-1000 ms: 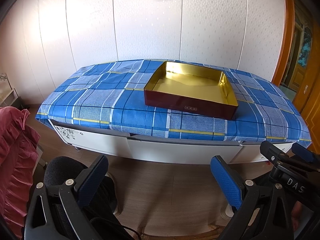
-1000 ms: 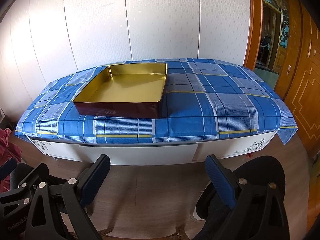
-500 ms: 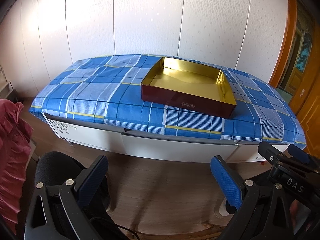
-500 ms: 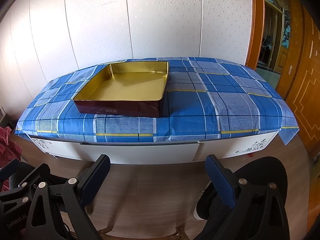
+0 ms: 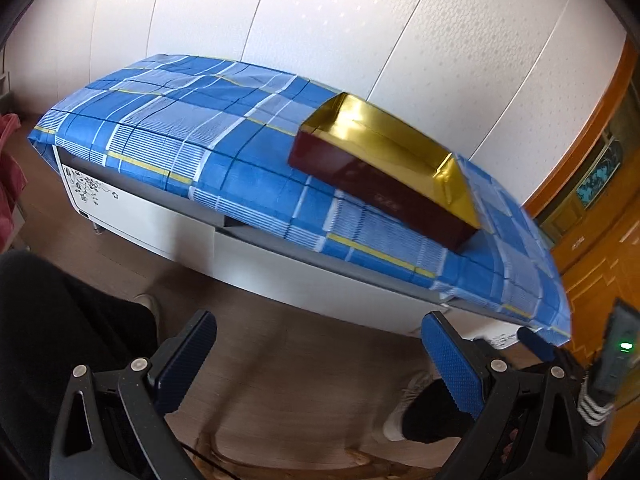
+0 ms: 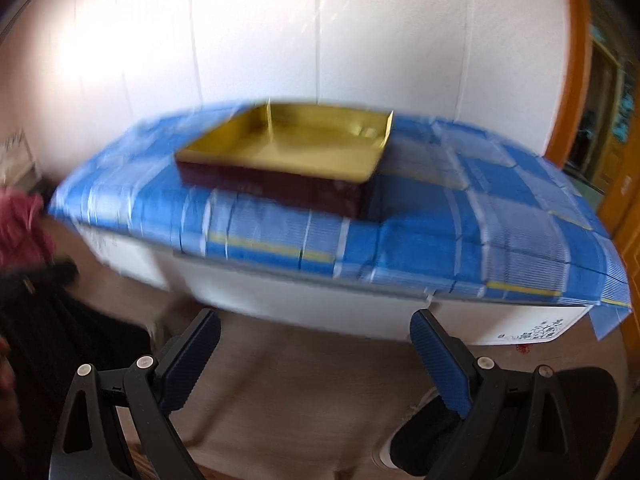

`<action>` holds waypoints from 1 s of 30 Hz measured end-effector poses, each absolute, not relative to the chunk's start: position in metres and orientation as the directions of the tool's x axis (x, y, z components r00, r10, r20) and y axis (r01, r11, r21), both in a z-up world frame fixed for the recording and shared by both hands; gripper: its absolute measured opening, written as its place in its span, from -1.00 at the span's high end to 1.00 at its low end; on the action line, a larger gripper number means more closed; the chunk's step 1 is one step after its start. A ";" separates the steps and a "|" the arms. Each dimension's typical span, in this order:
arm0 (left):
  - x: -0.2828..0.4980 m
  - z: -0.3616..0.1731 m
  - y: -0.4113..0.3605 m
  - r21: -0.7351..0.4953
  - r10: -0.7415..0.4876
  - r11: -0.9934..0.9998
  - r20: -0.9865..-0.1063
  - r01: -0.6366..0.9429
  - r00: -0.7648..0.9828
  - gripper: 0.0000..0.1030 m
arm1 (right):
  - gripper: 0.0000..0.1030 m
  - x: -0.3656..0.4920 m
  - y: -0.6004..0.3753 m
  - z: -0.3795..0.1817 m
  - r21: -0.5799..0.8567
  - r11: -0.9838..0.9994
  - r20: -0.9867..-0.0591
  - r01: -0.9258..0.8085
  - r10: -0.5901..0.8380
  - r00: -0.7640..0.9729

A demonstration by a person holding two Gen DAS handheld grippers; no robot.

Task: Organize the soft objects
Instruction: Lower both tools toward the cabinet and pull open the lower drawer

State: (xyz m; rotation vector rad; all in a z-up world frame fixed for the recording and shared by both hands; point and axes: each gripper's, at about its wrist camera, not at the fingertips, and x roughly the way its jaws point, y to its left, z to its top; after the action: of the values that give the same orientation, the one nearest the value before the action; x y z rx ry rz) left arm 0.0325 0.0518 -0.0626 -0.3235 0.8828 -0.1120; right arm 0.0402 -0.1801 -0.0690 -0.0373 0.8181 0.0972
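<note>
both views have swung and tilted: ahead of the left gripper point(image 5: 318, 354) jaws, the gold-lined box point(image 5: 384, 168) now sits off to the right, slanting downhill. the right gripper point(image 6: 314, 350) view has blurred, with pink cloth point(image 6: 22, 228) showing larger left of its jaws.

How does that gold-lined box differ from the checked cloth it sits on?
The box is rigid, with upright walls; the cloth lies flat and drapes over the table's edge. The box is dark red outside and shiny gold inside; the cloth is blue plaid with yellow lines. The box covers only part of the cloth. Neither holds anything else.
</note>
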 end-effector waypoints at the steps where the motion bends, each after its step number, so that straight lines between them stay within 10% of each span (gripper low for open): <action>1: 0.037 -0.068 0.054 -0.297 -0.204 0.954 -0.750 -0.045 0.629 -0.99 | -0.89 0.046 -0.179 -0.080 0.012 0.992 -0.756 -0.122 0.089 0.648; 10: 0.071 -0.126 0.057 -0.181 -0.153 0.984 -0.843 -0.003 0.516 -1.00 | -0.86 0.087 -0.142 -0.168 -0.152 0.918 -0.891 -0.366 0.033 0.454; 16: 0.095 -0.139 0.042 -0.033 -0.062 0.997 -0.874 0.068 0.483 -1.00 | -0.36 0.119 -0.114 -0.233 -0.318 0.759 -0.925 -0.568 -0.117 0.362; 22: 0.110 -0.162 0.041 0.023 -0.042 0.992 -0.875 0.127 0.481 -1.00 | -0.36 0.132 -0.113 -0.280 -0.624 0.482 -0.777 -0.615 -0.301 0.553; 30: 0.112 -0.196 0.054 -0.109 -0.147 0.988 -0.895 0.111 0.421 -1.00 | -0.36 0.146 -0.121 -0.305 -0.667 0.431 -0.741 -0.608 -0.296 0.603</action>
State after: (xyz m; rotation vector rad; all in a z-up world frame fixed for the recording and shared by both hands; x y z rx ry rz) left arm 0.1123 0.0536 -0.1957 -0.0350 1.1250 -0.1616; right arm 0.1456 -0.1213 -0.3053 -1.1514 0.9538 0.2358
